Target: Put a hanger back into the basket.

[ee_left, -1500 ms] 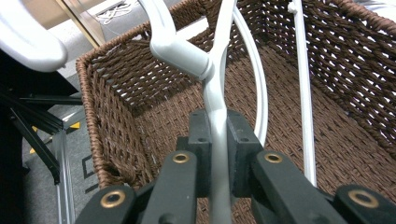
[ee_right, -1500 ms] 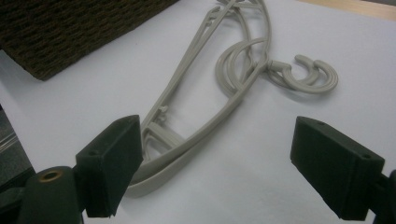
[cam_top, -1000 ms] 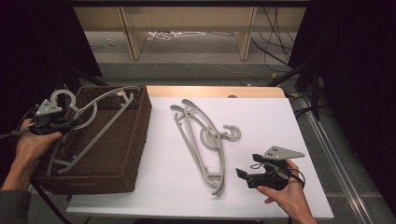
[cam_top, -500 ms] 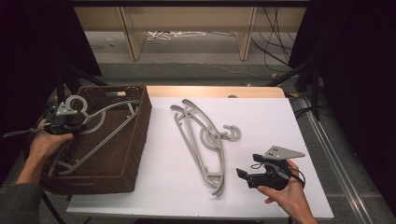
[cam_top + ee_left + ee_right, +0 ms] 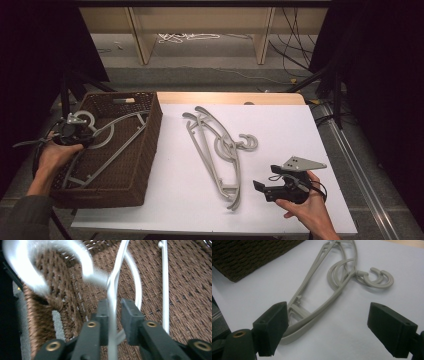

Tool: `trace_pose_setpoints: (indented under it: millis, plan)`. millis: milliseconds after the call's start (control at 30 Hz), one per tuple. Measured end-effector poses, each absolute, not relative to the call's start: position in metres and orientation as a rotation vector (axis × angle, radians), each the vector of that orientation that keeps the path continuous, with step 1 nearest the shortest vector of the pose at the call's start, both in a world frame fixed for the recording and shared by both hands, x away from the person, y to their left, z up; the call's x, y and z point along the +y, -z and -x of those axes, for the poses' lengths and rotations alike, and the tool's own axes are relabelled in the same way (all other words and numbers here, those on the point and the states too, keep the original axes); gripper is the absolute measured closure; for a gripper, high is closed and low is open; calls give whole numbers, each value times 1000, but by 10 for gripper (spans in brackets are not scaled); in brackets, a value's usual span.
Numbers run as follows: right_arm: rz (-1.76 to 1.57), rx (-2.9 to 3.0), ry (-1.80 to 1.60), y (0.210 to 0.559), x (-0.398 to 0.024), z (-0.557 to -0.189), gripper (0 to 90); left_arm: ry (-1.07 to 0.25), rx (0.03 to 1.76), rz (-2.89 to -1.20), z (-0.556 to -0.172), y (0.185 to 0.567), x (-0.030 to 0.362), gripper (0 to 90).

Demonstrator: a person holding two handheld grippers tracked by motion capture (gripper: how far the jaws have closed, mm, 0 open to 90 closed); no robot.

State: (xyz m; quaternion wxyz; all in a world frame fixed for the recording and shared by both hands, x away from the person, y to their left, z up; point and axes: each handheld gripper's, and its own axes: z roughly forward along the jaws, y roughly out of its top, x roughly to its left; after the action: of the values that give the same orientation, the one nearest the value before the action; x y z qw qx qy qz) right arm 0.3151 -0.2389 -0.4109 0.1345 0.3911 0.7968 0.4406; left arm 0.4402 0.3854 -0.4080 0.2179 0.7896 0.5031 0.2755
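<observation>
A grey plastic hanger (image 5: 116, 146) lies slanted inside the brown wicker basket (image 5: 149, 142) at the table's left. My left gripper (image 5: 70, 131) is at the basket's left rim, by the hanger's hook. In the left gripper view the gripper (image 5: 115, 305) is shut on the hanger's (image 5: 113, 290) thin neck, and the hook is blurred. Two more grey hangers (image 5: 215, 150) lie stacked on the white table (image 5: 285, 130). My right gripper (image 5: 260, 187) hovers open just right of their lower end. The hangers' (image 5: 322, 303) arm lies ahead of that gripper (image 5: 329, 313), between its wide-apart jaws.
The basket's woven wall (image 5: 249, 257) is to the left of the stacked hangers. Beyond the table's far edge are a wooden shelf frame (image 5: 140, 40) and cables on the floor (image 5: 190, 37). Dark curtains close off both sides.
My left gripper has carried the hanger down and toward the basket's left rim, so it now lies lower in the basket. The right gripper has stayed put.
</observation>
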Motion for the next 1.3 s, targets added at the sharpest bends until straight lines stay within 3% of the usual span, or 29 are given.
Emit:
trace_pose_setpoints:
  millis: [200, 267, 300, 400, 433, 633, 1300]
  plan:
    - [-1142, 2306, -1271, 410, -239, -315, 179, -777, 1403, -2068, -429, 396, 386, 626]
    - [-1143, 2313, -1279, 411, -239, -315, 179, -785, 1415, -2022, -426, 390, 383, 565]
    - [-1128, 2304, -1284, 412, -238, -316, 179, -780, 1416, -1995, -422, 386, 381, 487]
    - [-1124, 2301, -1286, 412, -238, -316, 179, -790, 1403, -1967, -418, 380, 377, 437]
    - [-1113, 2289, -1293, 412, -238, -316, 179, -791, 1402, -1941, -415, 378, 375, 377]
    - [-1120, 2284, -1299, 412, -237, -315, 178, -782, 1353, -1828, -400, 364, 356, 272]
    - [-1113, 2225, -1357, 412, -236, -315, 175, -691, 1017, -1654, -350, 343, 258, 179]
